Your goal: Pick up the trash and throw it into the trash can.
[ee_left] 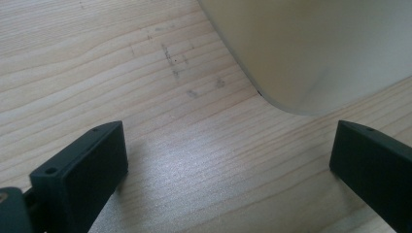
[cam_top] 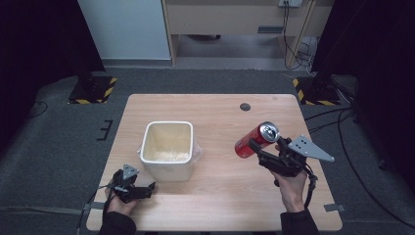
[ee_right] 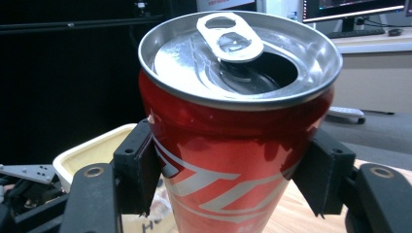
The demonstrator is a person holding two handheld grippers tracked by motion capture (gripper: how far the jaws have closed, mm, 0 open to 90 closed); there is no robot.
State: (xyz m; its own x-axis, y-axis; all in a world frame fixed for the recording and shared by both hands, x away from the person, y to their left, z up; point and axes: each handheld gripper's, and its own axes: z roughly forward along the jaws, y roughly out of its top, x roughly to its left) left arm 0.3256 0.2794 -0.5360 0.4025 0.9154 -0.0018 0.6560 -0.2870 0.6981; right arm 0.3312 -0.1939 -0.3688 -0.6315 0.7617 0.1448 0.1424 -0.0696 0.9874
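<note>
Both jaws of the right gripper (cam_top: 255, 148) pinch the opened red aluminium can (cam_top: 256, 140), tilted, right of the cream square plastic bin (cam_top: 167, 150); the left gripper (cam_top: 148, 189) rests spread beside it.

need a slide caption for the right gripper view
Right gripper shut on an opened red can, held above the wooden table near a cream bin.

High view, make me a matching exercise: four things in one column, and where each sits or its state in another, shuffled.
Things:
1. red can
2. white bin
3. left hand-held gripper
4. right hand-held gripper

States:
A. open, low over the table near the bin
B. standing on the table, left of centre
C. shut on the can
D. held tilted above the table, tab opened

Pairs: 1-D, 2-B, 3-A, 4-C
</note>
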